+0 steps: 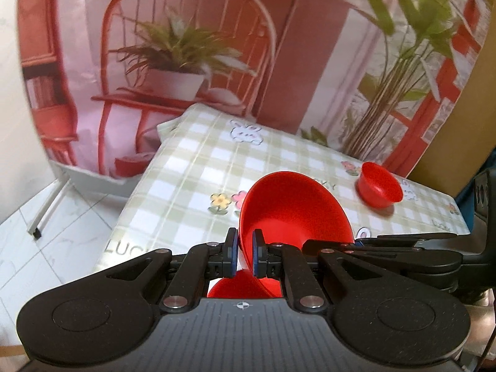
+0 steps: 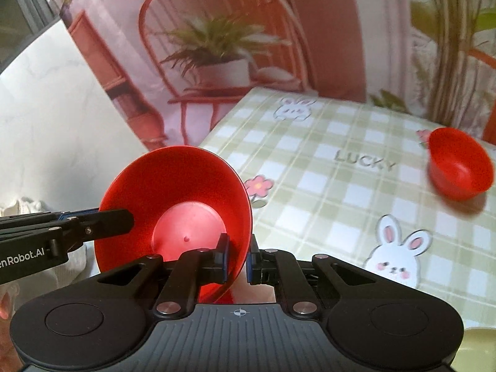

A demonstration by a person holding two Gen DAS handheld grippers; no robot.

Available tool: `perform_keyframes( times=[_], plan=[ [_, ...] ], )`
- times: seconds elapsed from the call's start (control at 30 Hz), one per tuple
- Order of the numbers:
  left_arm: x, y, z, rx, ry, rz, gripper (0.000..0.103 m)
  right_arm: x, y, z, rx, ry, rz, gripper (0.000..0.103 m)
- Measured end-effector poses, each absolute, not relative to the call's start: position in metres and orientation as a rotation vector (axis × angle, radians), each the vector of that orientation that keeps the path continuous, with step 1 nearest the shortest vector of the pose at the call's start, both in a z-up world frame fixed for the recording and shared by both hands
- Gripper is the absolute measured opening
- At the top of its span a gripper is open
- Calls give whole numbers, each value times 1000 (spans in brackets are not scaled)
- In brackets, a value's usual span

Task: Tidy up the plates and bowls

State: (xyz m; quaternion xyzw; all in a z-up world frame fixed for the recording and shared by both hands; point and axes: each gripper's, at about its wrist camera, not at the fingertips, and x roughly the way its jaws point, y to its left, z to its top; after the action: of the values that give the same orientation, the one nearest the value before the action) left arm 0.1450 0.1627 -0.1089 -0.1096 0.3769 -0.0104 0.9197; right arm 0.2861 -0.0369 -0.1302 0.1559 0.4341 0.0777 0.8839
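A deep red plate [image 1: 294, 207] hangs tilted above the near left part of the checked table [image 1: 279, 152], held by both grippers at opposite sides of its rim. My left gripper [image 1: 245, 245] is shut on the near rim, and the right gripper's fingers [image 1: 328, 243] reach in from the right. In the right wrist view my right gripper [image 2: 238, 248] is shut on the red plate [image 2: 173, 192], with the left gripper [image 2: 124, 217] clamped on its left rim. A small red bowl [image 1: 379, 189] [image 2: 460, 164] stands alone at the table's far right.
The table [image 2: 341, 186] wears a green-checked cloth with rabbits and flowers. A printed backdrop [image 1: 186, 46] of a chair and plants stands behind it. White floor tiles [image 1: 46, 232] lie left of the table's edge. A pale yellow-green object [image 2: 477, 350] shows at the lower right.
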Motion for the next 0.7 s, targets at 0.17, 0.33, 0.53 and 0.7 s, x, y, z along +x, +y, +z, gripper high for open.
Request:
perform_keyframes(
  times=[0.17,0.33,0.53,0.7],
  plan=[
    [137,170,-122,-226,792,-23,10,287,-22,-139,308,938,179,9],
    [129,173,-132,-238,808,-22,10,285,-16,-146,290,969,191,9],
    [118,174,-146,-236,839,-21,10,278,-9,-156,269,1004,210,9],
    [115,175,-151,-234,850,-19,10,273,-6,-166,266,1032,218,9]
  ],
)
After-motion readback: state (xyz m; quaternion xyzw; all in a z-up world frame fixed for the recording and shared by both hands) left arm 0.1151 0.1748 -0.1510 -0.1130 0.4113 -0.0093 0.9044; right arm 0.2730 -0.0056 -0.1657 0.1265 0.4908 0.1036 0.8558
